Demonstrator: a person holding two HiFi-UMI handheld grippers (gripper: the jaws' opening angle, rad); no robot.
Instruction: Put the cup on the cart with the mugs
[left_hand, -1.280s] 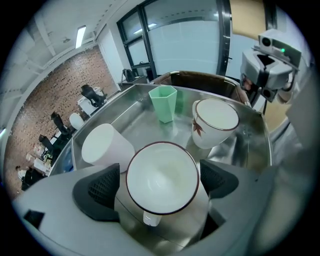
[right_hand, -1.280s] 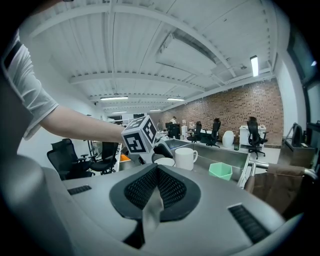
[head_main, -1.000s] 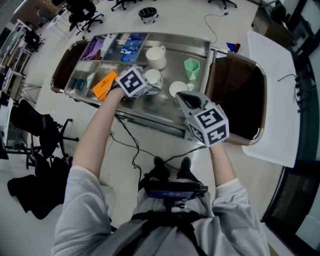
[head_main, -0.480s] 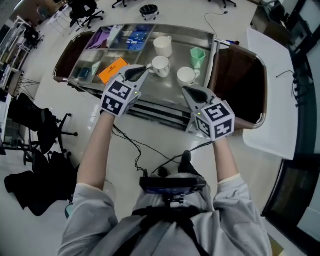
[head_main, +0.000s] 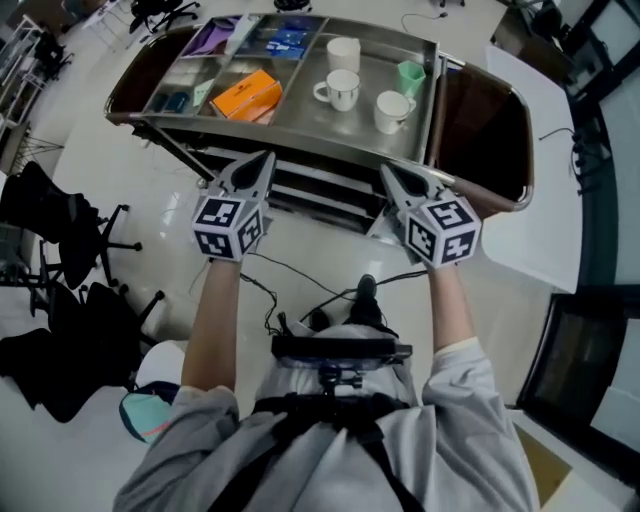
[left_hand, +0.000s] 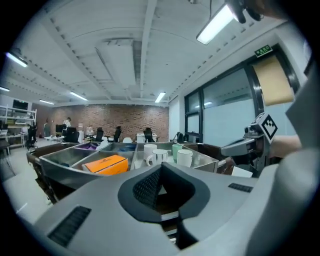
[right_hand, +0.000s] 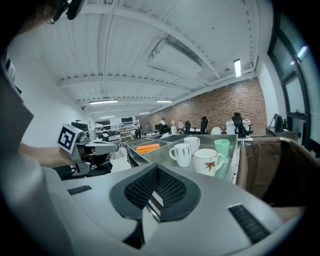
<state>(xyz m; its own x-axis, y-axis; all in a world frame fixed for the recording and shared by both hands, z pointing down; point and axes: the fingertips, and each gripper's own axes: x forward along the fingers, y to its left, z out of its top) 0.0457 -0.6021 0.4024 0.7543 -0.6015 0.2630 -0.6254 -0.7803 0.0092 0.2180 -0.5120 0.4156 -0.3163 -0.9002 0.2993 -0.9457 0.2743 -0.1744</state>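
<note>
Three white mugs stand together on the steel cart top (head_main: 300, 120): a plain mug (head_main: 343, 52), a striped mug (head_main: 340, 89) and a flower-print mug (head_main: 392, 110). A green cup (head_main: 411, 76) stands right behind them. In the right gripper view the striped mug (right_hand: 181, 154) and the flower-print mug (right_hand: 207, 161) stand nearest. My left gripper (head_main: 262, 160) hangs in front of the cart's near edge, shut and empty. My right gripper (head_main: 388, 172) hangs level with it, also shut and empty. Neither touches the cart.
An orange box (head_main: 248, 93) lies in a compartment at the cart's left, with blue and purple packets behind it. Brown bags hang at the cart's right end (head_main: 485, 130) and left end (head_main: 140, 75). A white table (head_main: 545, 190) stands to the right; cables (head_main: 290, 290) cross the floor.
The left gripper has left the striped mug on the cart and its jaws have closed. Both grippers have drawn back from the tray to just before the cart's near edge.
</note>
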